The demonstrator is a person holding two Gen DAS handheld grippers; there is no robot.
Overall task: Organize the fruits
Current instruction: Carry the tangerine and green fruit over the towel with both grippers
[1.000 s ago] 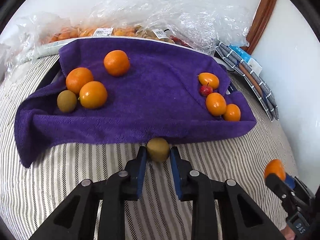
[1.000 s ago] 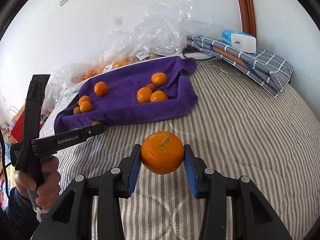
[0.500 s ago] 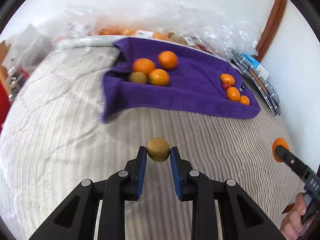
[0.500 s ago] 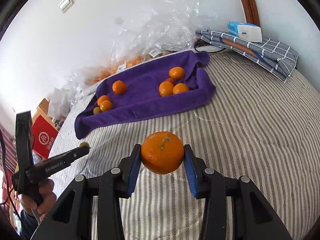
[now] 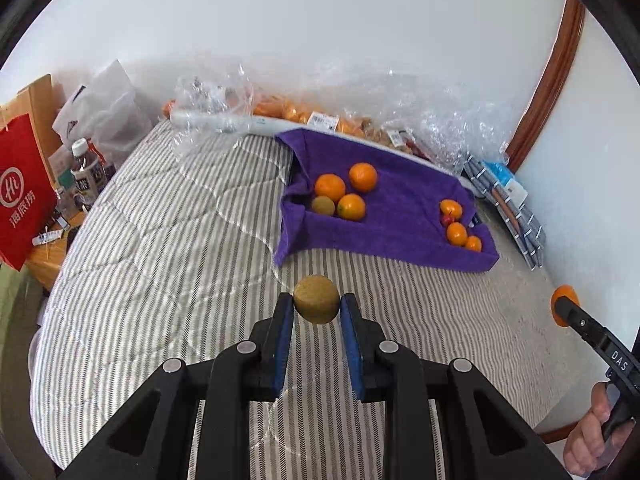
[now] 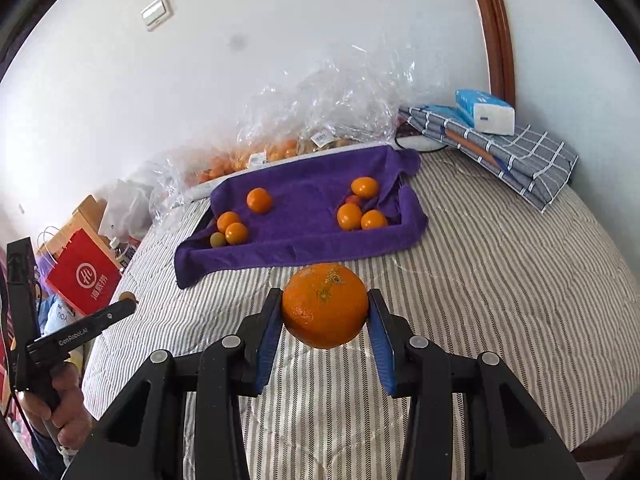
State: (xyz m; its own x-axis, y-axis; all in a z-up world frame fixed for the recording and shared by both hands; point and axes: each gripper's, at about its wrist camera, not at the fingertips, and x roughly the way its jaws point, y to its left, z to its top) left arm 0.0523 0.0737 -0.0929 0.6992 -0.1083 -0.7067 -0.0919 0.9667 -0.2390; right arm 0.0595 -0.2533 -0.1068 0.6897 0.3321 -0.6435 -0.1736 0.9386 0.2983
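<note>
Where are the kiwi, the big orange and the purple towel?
kiwi (image 5: 316, 299): left wrist view, middle of its skin.
big orange (image 6: 325, 305): right wrist view, front face.
purple towel (image 6: 304, 216): right wrist view, bare middle.

towel (image 6: 304, 236) on bed (image 6: 500, 280) | fruit groups at towel's l & r ends | bags (image 6: 320, 112) behind

We see a fuzzy matt purple towel (image 6: 304, 220), crinkly glossy clear plastic bags (image 6: 340, 96), woven striped bedcover (image 6: 500, 280), dimpled orange (image 6: 325, 306), dull rough-skinned brownish fruit (image 5: 316, 299)
</note>
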